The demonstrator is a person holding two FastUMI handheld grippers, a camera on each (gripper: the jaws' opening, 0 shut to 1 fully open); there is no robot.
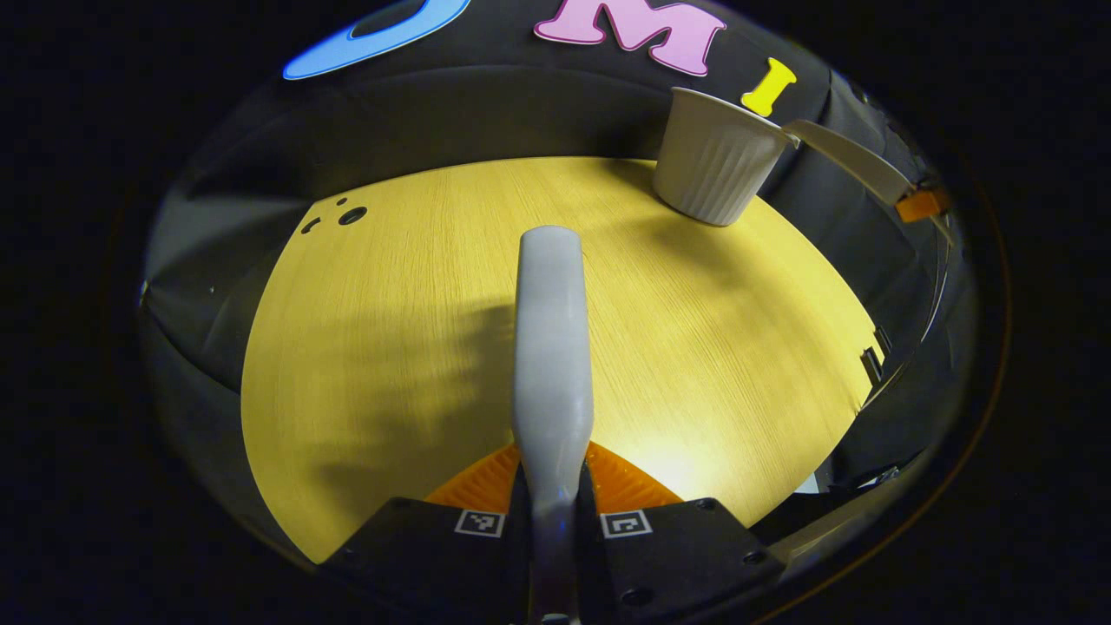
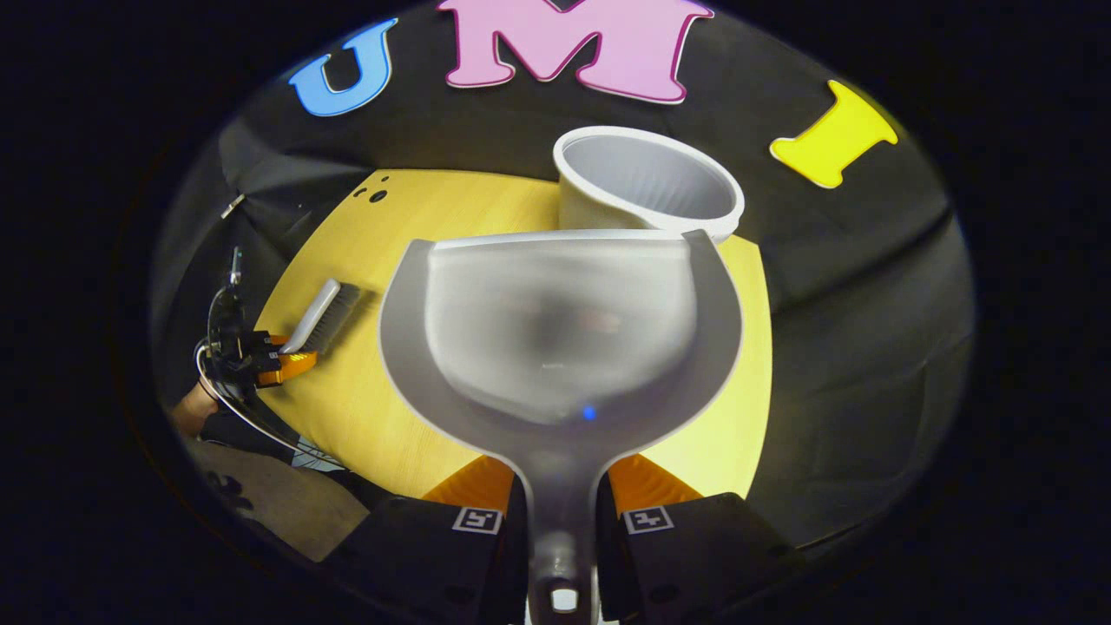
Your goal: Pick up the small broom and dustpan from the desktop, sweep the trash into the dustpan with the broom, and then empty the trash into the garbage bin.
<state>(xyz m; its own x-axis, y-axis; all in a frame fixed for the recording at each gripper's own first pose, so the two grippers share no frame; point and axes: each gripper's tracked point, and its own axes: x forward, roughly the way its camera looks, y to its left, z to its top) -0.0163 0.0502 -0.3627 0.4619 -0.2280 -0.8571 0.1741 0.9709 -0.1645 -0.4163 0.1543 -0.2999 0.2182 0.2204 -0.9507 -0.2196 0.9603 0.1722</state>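
Two tools busy: right tool [image 2: 560, 512] clenched on grey plastic dustpan [image 2: 560, 330] handle, pan lip at ribbed white bin [image 2: 647, 187] rim, likely for emptying; left tool [image 1: 553, 512] grasps pale broom [image 1: 551, 347] handle above yellow wooden worktop [image 1: 391, 347].
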